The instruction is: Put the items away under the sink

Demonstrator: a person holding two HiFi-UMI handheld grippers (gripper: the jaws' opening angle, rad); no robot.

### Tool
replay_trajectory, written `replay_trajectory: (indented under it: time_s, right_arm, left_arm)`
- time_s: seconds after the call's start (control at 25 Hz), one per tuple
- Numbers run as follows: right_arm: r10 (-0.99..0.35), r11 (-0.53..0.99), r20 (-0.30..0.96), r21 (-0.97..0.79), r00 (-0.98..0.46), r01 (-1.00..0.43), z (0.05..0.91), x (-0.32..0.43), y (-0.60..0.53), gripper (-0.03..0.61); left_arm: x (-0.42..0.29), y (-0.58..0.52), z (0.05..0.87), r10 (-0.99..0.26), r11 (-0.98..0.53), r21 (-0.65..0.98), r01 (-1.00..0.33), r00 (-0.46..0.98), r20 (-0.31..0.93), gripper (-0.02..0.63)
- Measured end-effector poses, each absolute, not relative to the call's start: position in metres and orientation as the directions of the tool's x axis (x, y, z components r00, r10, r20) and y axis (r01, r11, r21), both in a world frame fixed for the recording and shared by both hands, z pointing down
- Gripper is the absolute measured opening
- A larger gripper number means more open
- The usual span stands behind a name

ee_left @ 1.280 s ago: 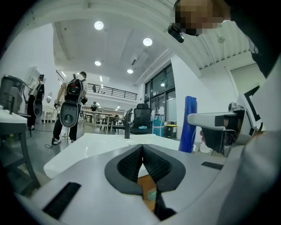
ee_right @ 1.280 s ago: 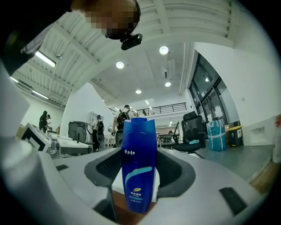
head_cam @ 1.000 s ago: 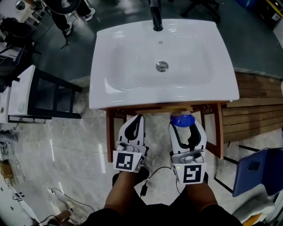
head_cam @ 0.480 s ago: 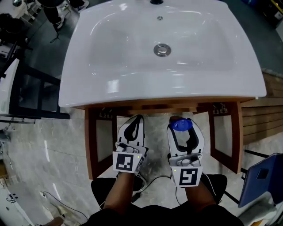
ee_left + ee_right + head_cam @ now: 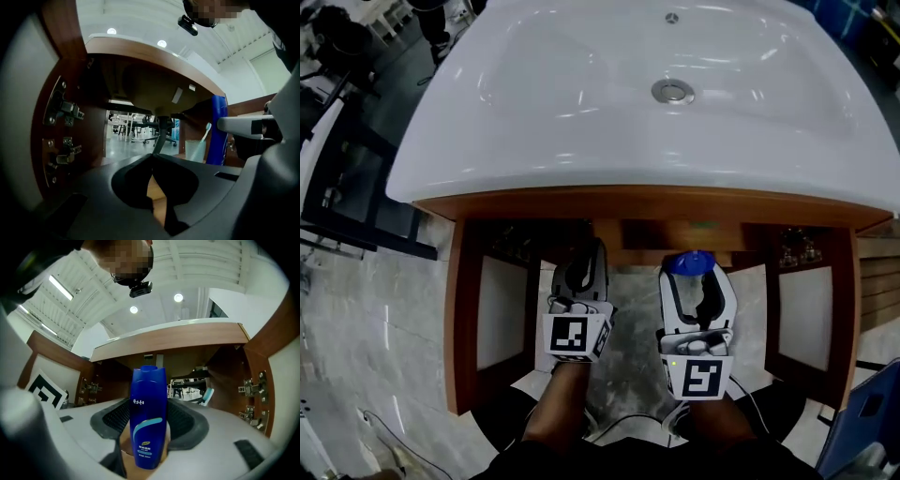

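White sink [image 5: 581,122] fills the far side, with its open wooden cabinet [image 5: 464,319] right underneath. Both grippers are side by side at the cabinet's near opening. The left gripper [image 5: 584,258] has its fingers pressed together on nothing. The right gripper [image 5: 694,272] is pinching the blue bottle [image 5: 149,418], upright between its pads. Farther in, to the right, stands a clear cup [image 5: 194,151] holding a toothbrush.

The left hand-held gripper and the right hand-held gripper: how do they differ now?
The left hand-held gripper has its jaws together; the right hand-held gripper has them apart. The left one is empty; the right one clamps an upright blue bottle. Both point under the sink.
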State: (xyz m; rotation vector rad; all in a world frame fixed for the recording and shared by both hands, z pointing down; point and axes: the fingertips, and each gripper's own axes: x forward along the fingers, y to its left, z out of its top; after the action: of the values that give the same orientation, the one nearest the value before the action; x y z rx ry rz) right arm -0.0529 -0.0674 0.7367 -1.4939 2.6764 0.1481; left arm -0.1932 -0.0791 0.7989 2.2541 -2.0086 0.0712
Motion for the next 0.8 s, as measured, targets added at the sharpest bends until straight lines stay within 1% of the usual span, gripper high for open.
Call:
replay_trajectory:
  time_s: [0.32,0.8]
  right_arm:
    - [-0.843,0.519,-0.132,0.053,-0.521,-0.853,0.757,-0.069,-0.081,0.249]
    - [-0.849,0.502,-0.15,0.073,-0.507,-0.862,0.747,-0.099,-0.109,0.249]
  left_arm:
    - [-0.2,-0.086,0.817,-0.988,-0.121,0.03,-0.992,0.123,0.097,0.018]
    - [-0.209,-0.084,0.811,-0.989,-0.128,0.002,-0.992,0.128,0.081,0.018]
